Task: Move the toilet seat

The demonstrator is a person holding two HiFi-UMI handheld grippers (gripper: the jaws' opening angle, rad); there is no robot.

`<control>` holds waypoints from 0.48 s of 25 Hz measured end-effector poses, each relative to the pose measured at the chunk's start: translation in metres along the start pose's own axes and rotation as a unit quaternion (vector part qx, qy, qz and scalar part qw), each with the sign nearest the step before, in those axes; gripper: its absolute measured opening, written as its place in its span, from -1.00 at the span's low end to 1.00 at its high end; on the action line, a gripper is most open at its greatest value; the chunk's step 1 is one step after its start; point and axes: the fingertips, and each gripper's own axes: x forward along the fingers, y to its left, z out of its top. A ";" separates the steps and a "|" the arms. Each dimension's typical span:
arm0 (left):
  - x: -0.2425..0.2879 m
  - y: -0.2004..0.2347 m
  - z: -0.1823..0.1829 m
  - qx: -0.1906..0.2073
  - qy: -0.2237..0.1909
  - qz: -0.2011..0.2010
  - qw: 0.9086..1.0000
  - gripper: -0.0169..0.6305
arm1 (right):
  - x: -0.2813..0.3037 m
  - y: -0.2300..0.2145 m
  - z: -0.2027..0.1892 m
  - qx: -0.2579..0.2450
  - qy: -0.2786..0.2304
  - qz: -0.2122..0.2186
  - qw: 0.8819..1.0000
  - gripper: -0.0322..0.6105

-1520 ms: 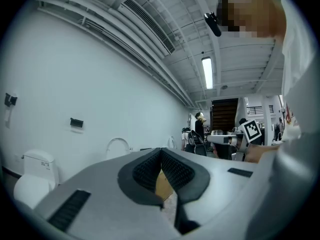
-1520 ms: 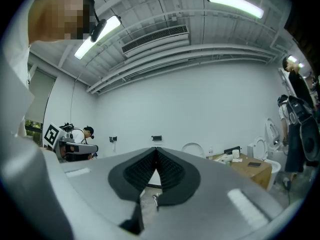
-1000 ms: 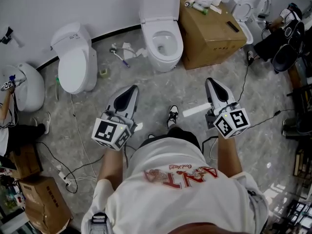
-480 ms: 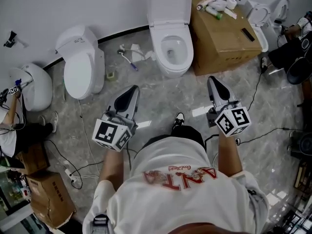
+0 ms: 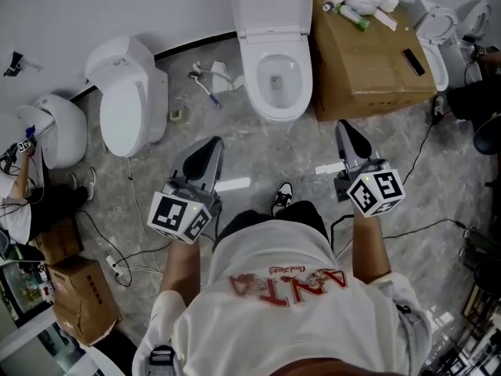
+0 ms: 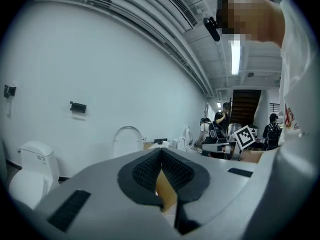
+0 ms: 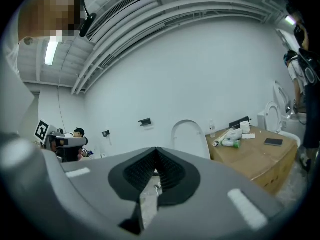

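Note:
A white toilet [image 5: 274, 69] stands against the far wall with its seat and lid [image 5: 272, 2] raised; the bowl is open. The upright lid [image 7: 189, 138] shows in the right gripper view, and the lid [image 6: 127, 140] shows in the left gripper view too. My left gripper [image 5: 213, 144] is held at waist height, short of the toilet and to its left, shut and empty. My right gripper [image 5: 345, 126] hangs short of the toilet and to its right, also shut with nothing in it. Both jaw pairs meet at the tips.
A cardboard box [image 5: 368, 53] with bottles and small items stands right of the toilet. A second toilet [image 5: 129, 100] with lid down is at the left, a third [image 5: 55, 128] further left. A brush [image 5: 205, 92] and cables [image 5: 117, 265] lie on the floor. People stand at the right.
The view has shifted toward the open toilet, which now sits closer to centre. Both grippers stay shut at about the same height.

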 end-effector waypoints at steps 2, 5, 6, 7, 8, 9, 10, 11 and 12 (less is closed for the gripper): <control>0.016 0.001 0.003 -0.001 0.004 0.010 1.000 -0.91 | 0.011 -0.017 0.000 0.003 0.006 0.007 1.000 -0.89; 0.036 0.006 -0.001 -0.001 0.013 0.024 1.000 -0.91 | 0.028 -0.037 -0.002 0.007 0.010 0.013 1.000 -0.89; 0.042 0.007 -0.003 -0.002 0.017 0.027 0.999 -0.92 | 0.031 -0.041 -0.005 0.011 0.011 0.014 1.000 -0.89; 0.047 0.008 -0.004 -0.002 0.021 0.028 0.999 -0.91 | 0.034 -0.045 -0.008 0.016 0.013 0.015 1.000 -0.89; 0.053 0.008 -0.005 -0.002 0.024 0.028 0.999 -0.91 | 0.036 -0.050 -0.011 0.019 0.016 0.016 1.000 -0.89; 0.059 0.008 -0.006 -0.003 0.024 0.027 0.999 -0.92 | 0.038 -0.054 -0.014 0.022 0.020 0.016 0.999 -0.89; 0.066 0.008 -0.006 -0.003 0.024 0.025 0.999 -0.91 | 0.041 -0.059 -0.017 0.024 0.024 0.015 0.999 -0.89; 0.074 0.010 -0.005 -0.004 0.024 0.022 0.999 -0.91 | 0.045 -0.063 -0.019 0.027 0.028 0.013 0.999 -0.89; 0.081 0.012 -0.005 -0.005 0.025 0.018 1.000 -0.91 | 0.048 -0.067 -0.019 0.029 0.030 0.011 0.999 -0.89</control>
